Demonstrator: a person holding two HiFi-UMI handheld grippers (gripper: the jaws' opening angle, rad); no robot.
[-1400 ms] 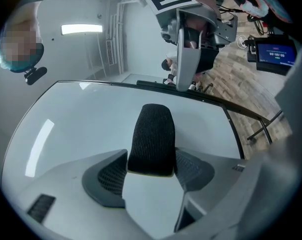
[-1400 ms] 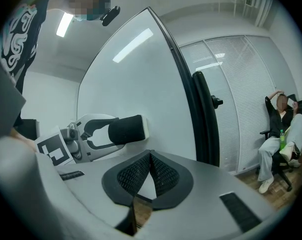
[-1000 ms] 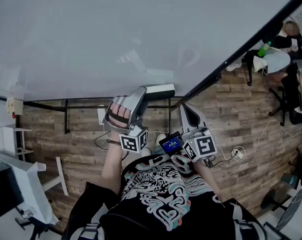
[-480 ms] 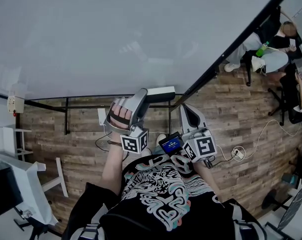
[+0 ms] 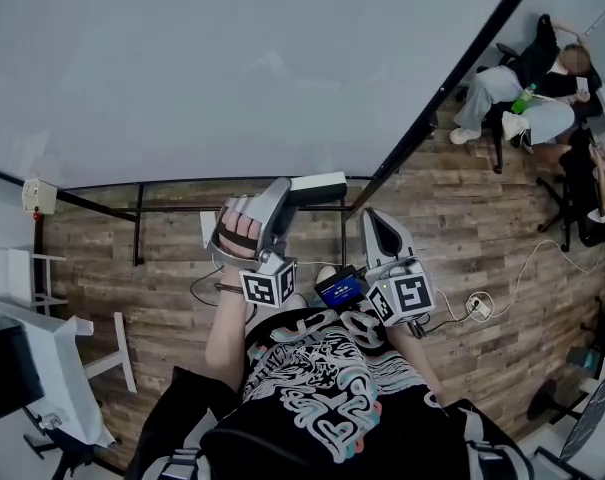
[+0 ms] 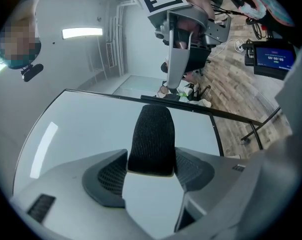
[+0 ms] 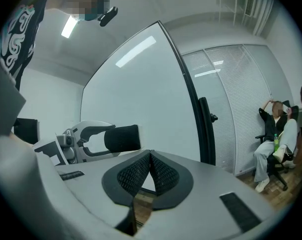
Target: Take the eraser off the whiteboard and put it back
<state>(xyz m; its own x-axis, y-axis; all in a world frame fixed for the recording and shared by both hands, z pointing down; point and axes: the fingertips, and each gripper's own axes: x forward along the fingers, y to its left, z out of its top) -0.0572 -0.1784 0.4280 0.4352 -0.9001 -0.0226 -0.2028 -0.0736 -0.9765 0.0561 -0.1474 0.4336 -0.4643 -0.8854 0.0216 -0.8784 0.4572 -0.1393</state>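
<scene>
Wooden floor (image 5: 482,228) runs under the big whiteboard (image 5: 232,68) in the head view; my left gripper (image 5: 294,190) holds the one eraser (image 5: 322,188) near the board's lower edge, with my right gripper (image 5: 370,218) beside it. Left gripper view: both pads press the eraser's dark felt. Right gripper view: jaws closed together, empty; one person (image 7: 275,134) sits on a chair

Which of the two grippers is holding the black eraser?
The left gripper: the eraser is clamped between its jaws. The right gripper differs: its jaws are closed together with nothing between them.
</scene>
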